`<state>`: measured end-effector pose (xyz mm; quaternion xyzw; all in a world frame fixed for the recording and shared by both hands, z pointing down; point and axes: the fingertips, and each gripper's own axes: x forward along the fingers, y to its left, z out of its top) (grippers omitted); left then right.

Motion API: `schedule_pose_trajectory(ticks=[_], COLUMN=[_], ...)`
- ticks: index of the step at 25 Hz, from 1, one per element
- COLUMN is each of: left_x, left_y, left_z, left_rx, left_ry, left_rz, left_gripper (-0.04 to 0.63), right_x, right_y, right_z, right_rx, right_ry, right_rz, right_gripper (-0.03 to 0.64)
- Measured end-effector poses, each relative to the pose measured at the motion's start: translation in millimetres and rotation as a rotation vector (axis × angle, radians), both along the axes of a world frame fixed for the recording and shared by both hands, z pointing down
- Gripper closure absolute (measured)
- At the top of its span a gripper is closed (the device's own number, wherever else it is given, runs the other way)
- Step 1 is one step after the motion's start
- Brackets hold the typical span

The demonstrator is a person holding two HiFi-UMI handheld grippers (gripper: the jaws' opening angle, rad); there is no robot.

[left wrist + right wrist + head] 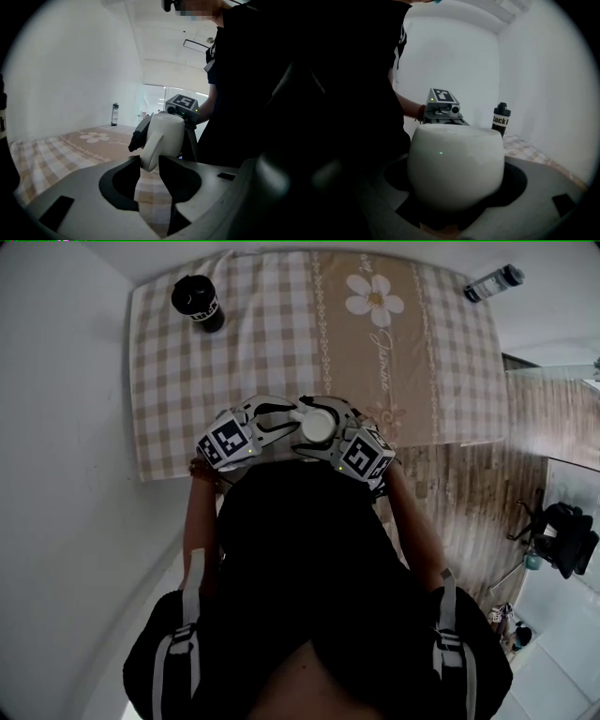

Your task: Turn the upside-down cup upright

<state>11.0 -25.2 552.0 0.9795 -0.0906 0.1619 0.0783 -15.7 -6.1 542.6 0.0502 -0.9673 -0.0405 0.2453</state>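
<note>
A white cup point(314, 425) with a handle hangs just above the checked tablecloth point(281, 324), near the table's front edge, between my two grippers. My right gripper point(457, 190) is shut on the cup's round body point(457, 164), one jaw on each side; the wider end is on top. My left gripper point(150, 164) faces it from the other side. The cup's handle point(152, 150) sits between the left jaw tips, which stand slightly apart from it. In the head view the left gripper point(274, 424) and the right gripper point(345, 426) flank the cup.
A black bottle point(197, 303) stands at the cloth's far left corner. A dark bottle point(494, 282) stands at the far right corner. A white wall runs along the left. Wooden floor point(487, 484) lies to the right of the table.
</note>
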Motion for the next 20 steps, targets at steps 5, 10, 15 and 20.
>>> schedule_pose_trajectory(ticks=[5, 10, 15, 20], left_x=[-9.8, -23.9, -33.6, -21.4], left_y=[-0.5, -17.7, -41.7, -43.5], left_z=[-2.3, 9.3, -5.0, -24.9], left_rx=[-0.133, -0.173, -0.393, -0.365], left_ry=[0.105, 0.055, 0.227, 0.153], left_rz=[0.017, -0.140, -0.345, -0.375], left_gripper=[0.421, 0.446, 0.445, 0.392], right_x=[-1.1, 5.8, 10.4, 17.5], right_y=[-3.7, -17.7, -30.5, -41.9], right_z=[-3.4, -0.9, 8.9, 26.9], right_rx=[-0.020, 0.009, 0.017, 0.044], right_ry=[-0.038, -0.010, 0.023, 0.104], right_rz=[-0.002, 0.032, 0.062, 0.089], right_gripper=[0.215, 0.214, 0.212, 0.210])
